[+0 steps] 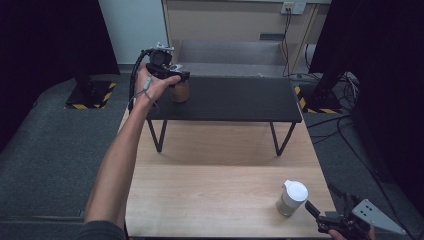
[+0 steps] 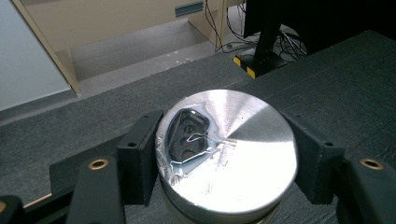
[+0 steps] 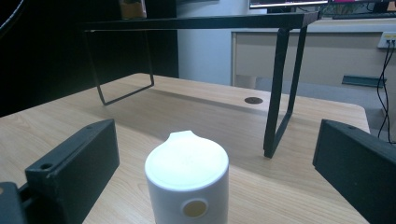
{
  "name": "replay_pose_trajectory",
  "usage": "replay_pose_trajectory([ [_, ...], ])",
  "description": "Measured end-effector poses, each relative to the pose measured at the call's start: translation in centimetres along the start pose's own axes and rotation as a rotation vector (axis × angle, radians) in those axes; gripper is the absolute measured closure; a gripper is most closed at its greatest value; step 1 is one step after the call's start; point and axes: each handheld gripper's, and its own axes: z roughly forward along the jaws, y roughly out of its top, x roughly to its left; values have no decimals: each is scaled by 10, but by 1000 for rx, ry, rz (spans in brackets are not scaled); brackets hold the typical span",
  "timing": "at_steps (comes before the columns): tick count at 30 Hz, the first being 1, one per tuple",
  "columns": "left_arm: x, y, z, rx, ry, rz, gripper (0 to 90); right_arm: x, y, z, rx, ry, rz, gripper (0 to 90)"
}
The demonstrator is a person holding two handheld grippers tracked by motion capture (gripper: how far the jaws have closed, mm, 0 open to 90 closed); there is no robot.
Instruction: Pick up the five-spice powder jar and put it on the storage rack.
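My right gripper (image 1: 316,214) sits at the near right corner of the wooden table (image 1: 200,200), jaws spread wide with the white container (image 3: 187,184) between them but clear of both pads, so nothing is gripped there yet. That container stands upright, long axis vertical, small spout nub on the lid rim pointing away from me in the right gripper view, round tan spot on the wall facing me. It looks like light rigid plastic with a smooth wall, so I judge it slippery; best hold is mid-body, jaws square across the diameter, not on the lid. Farther out, my left gripper (image 1: 175,75) is clamped on the jar (image 1: 180,92) at the near left end of the black shelf (image 1: 240,97) that stands at the back of the table. Both pads press the sides just under the foil seal (image 2: 229,149), which is shiny, partly peeled and crinkled on 1 side. Jar is upright, axis vertical, tan contents visible in the high view; whether its base touches the shelf I can't tell. I judge it rigid and moderately heavy for its size; the foil is the fragile bit, so keep the pads on the wall below the rim and keep it level.
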Motion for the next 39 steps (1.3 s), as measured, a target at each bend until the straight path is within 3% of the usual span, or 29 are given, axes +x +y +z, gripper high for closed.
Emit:
replay_pose_trajectory([
  [7,0,-4,1,-14,4,4,325,0,0,0,0,2,0,8],
  [8,-2,-4,1,-12,25,17,263,0,0,1,1,1,-1,8],
  [10,2,-6,1,-22,17,-35,126,1,0,0,1,-2,-1,8],
  [11,4,-9,-1,-49,9,-61,99,1,0,0,-1,-1,1,8],
  [14,6,-10,-7,-88,7,-73,85,0,0,0,-2,-3,1,8],
  [20,4,-1,-24,-132,18,-48,78,1,0,0,-1,0,3,8],
  [25,3,-3,-38,-204,-20,-41,62,1,0,0,-1,0,2,8],
  [34,-3,14,-66,-255,-36,-6,49,1,1,0,1,1,1,8],
  [39,-3,16,-80,-280,-60,-4,49,1,1,0,2,3,0,8],
])
